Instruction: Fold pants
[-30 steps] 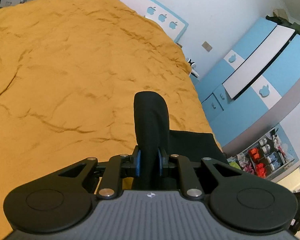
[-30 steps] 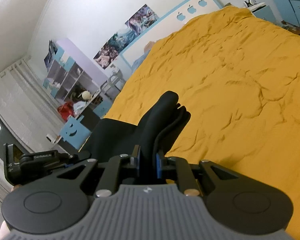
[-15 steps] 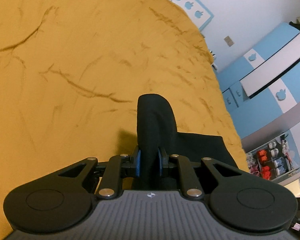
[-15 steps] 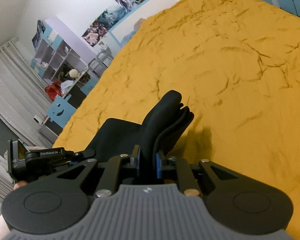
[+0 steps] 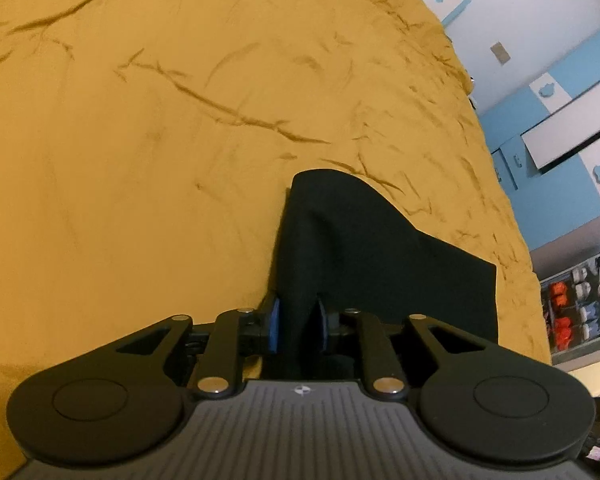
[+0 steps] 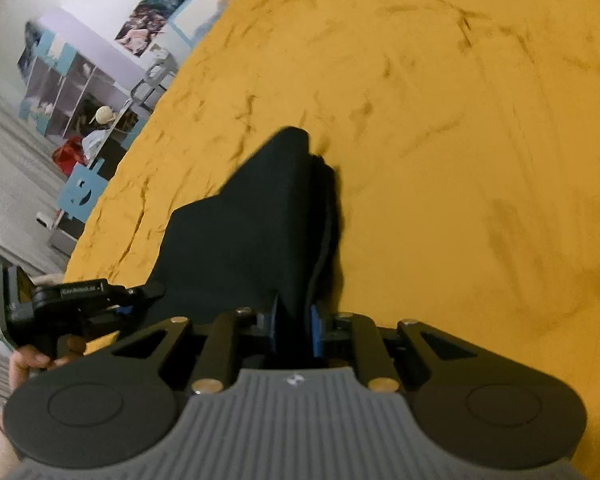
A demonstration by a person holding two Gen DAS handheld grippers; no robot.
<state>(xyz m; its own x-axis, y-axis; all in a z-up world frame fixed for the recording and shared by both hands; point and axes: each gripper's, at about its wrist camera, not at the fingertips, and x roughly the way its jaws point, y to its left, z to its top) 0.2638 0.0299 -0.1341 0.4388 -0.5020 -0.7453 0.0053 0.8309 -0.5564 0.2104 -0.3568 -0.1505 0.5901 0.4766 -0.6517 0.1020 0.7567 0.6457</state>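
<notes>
While both tools grip it, black pants (image 5: 340,248) lie on an orange-yellow bed (image 5: 140,140).
Left tool (image 5: 298,326): blue pads closed onto a raised fold of the pants, cloth spreading rightward flat on the bed. Right tool (image 6: 294,330): pads clamped on a layered fold, its edge apparently stacked in several plies, though blur hides the count; the left tool (image 6: 80,300) shows at that view's left edge, beside the pants.
</notes>
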